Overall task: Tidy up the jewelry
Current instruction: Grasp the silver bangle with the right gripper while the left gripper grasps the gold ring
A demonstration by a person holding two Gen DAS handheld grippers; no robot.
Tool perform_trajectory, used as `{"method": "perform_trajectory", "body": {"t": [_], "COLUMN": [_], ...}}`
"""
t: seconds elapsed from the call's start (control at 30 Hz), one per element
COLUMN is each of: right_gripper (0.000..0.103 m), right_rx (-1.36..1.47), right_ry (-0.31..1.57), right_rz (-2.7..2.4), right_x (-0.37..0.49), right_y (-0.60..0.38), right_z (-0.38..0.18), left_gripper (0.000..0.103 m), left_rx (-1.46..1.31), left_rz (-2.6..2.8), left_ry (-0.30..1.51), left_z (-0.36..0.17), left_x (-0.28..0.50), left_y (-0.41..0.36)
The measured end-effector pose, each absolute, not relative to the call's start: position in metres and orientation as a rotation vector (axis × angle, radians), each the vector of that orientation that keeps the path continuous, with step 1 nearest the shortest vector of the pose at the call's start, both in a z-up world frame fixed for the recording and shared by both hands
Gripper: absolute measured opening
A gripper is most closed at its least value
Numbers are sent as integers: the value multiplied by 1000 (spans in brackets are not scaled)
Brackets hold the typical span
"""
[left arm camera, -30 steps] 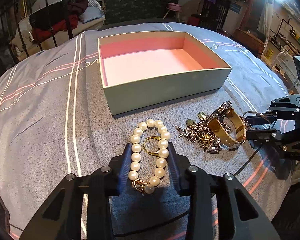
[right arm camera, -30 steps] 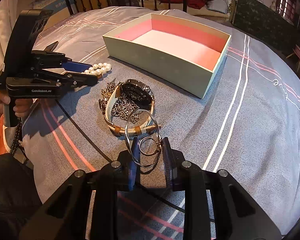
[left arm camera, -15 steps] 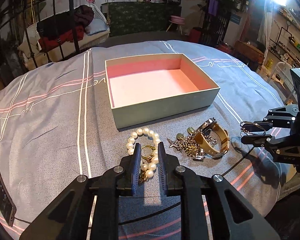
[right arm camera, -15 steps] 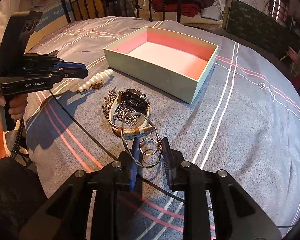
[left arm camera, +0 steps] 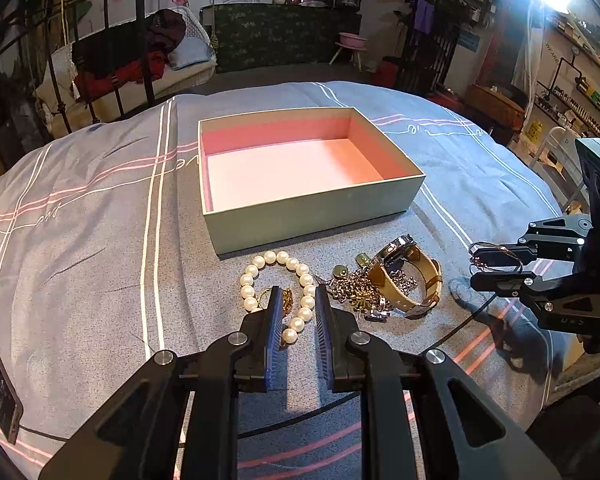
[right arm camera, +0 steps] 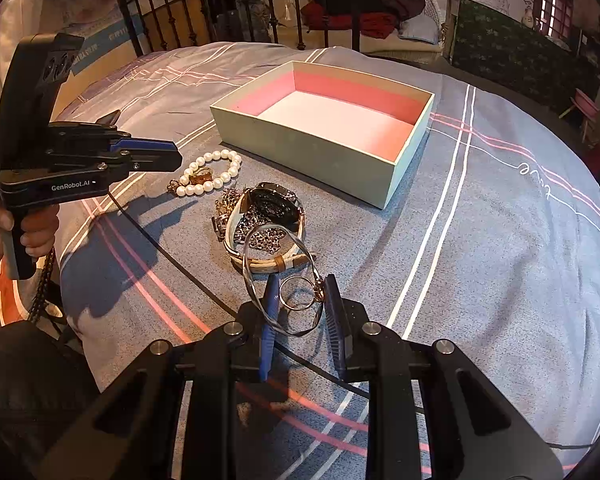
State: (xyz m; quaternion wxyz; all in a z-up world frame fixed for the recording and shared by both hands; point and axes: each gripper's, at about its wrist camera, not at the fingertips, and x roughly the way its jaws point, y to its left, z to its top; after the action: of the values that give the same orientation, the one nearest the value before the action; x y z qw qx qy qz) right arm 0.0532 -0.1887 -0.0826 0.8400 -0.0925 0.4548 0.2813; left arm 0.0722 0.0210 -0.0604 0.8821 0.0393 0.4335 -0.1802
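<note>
Bed cover [left arm camera: 100, 240], grey striped | box [left arm camera: 308, 204] set mid-cover | L gripper [left arm camera: 296, 308] narrow, nothing gripped, above pearl bracelet [right arm camera: 214, 172] | R gripper [right arm camera: 300, 300] clamped on wire bangle [right arm camera: 276, 280]

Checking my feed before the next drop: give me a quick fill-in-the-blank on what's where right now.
1. The right gripper's fingers grip a silver ___.
2. The pearl bracelet lies ___ the box.
3. The box's lining is coloured ___.
Missing words: bangle; outside; pink.
</note>
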Motion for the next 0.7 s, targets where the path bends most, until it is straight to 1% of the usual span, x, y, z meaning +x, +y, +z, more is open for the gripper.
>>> {"method": "perform_trajectory", "body": {"t": [0.5,0.53,0.57,0.7], "right_gripper": [24,26,30,30], "right_rx": [-198,-197,-195,-179], "right_ry": [1013,1009,1005,998], "right_rz": [602,606,605,604], "right_x": [57,57,56,58], "right_y": [-181,-180,-180,-181], "right_z": [-99,-99,-98,-95], "left_gripper": [16,16,16,16], "left_rx": [66,65,64,62], "left_rz": [-400,-400,-401,-397], "left_ry": [948,948,949,953], "left_z": [-73,-73,-74,-74], "left_x": [76,76,76,76], "left_y": [10,10,10,11]}}
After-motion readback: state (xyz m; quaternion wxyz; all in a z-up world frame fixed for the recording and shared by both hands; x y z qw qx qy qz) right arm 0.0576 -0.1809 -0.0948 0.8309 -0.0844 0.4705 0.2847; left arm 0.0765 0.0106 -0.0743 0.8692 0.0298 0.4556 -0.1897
